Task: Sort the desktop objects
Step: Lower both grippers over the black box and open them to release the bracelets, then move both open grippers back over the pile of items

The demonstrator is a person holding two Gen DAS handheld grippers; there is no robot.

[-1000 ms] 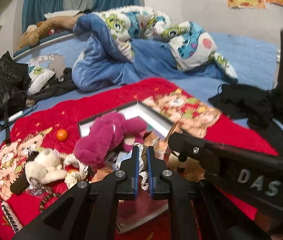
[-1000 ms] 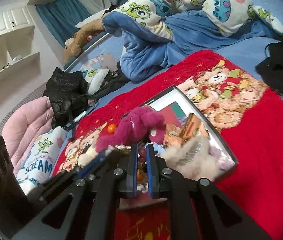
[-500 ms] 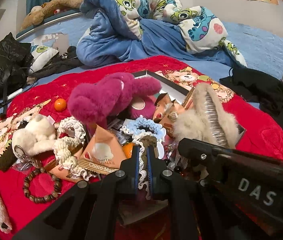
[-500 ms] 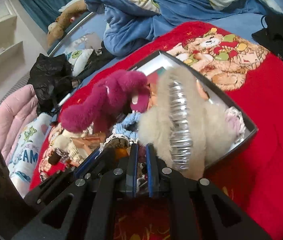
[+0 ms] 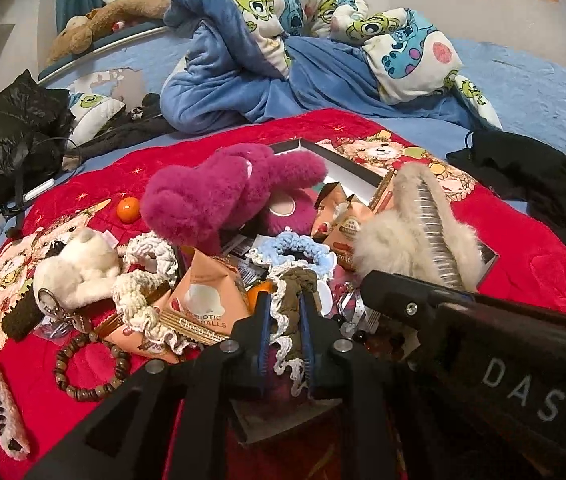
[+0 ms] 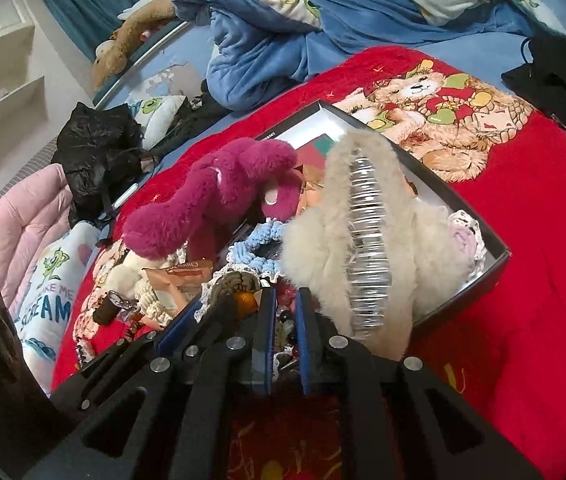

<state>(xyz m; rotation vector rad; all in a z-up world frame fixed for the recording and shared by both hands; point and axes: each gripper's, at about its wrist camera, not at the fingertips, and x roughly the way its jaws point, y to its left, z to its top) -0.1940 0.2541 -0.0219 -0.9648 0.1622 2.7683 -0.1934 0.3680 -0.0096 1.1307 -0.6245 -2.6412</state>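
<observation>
Through the left wrist camera, my left gripper (image 5: 285, 300) points down into the pile on the red blanket (image 5: 523, 264). A brown scrunchie (image 5: 295, 280) with a white frilled edge sits between the blue pads. The jaws are opening, but the gap is narrow and the scrunchie fills it. Just behind it lies a blue scrunchie (image 5: 295, 248), and to the left an orange snack packet (image 5: 203, 300). Further left I see a white bear keyring (image 5: 79, 268), a cream knitted band (image 5: 143, 280) beside it, and a wooden bead bracelet (image 5: 87, 368) nearer to me. A small orange ball (image 5: 128, 209) rests apart on the blanket. A magenta plush toy (image 5: 211, 200) sprawls over the left edge of the black box (image 5: 347, 164). Cream fur earmuffs (image 5: 415, 232) lean over the box's near corner.

Through the right wrist camera, my right gripper (image 6: 286, 294) is low over the same clutter, close beside the left one. Its jaws are nearly together and just beginning to part. Beads and dark bits show in the slit, and I cannot tell whether anything is pinched. The earmuffs (image 6: 363, 240) stand just right of the fingers, partly inside the box (image 6: 463, 208). The plush toy (image 6: 211, 204) lies up and to the left, one limb reaching over the box.
</observation>
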